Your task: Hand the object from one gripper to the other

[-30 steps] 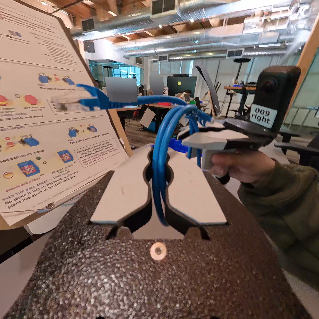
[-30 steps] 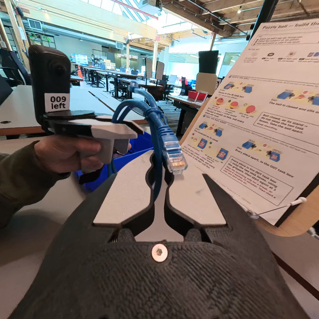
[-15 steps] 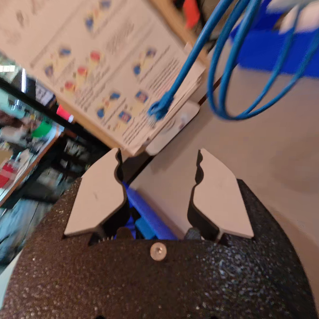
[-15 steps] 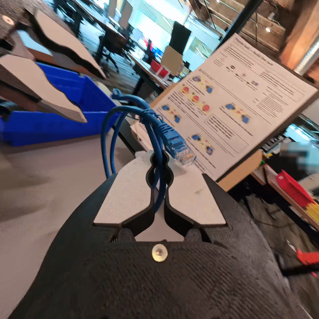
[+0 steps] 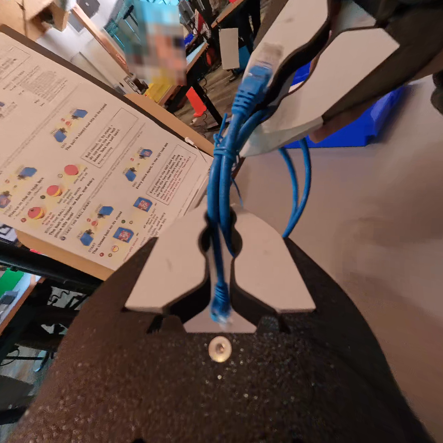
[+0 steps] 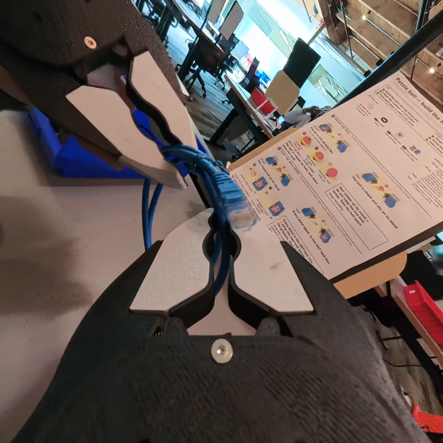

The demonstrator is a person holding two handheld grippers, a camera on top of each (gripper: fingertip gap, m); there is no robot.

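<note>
A coiled blue network cable, bound with a twist tie, is held by both grippers above the table. My left gripper is shut on the bundle, and one plug lies between its fingers. My right gripper is shut on the same cable, with the other plug sticking out over its right finger. In the left wrist view the right gripper comes in from the upper right. In the right wrist view the left gripper comes in from the upper left. Loose loops hang below.
A tilted instruction board stands close on the left, and it is on the right in the right wrist view. A blue bin sits on the grey table behind the grippers. Office desks and chairs lie beyond. About 5 cm separates my left fingertips from my right.
Half a second ago my left gripper was open and off the cable; now it has shut on the bundle again. My right gripper has kept its hold throughout, and both views have tilted.
</note>
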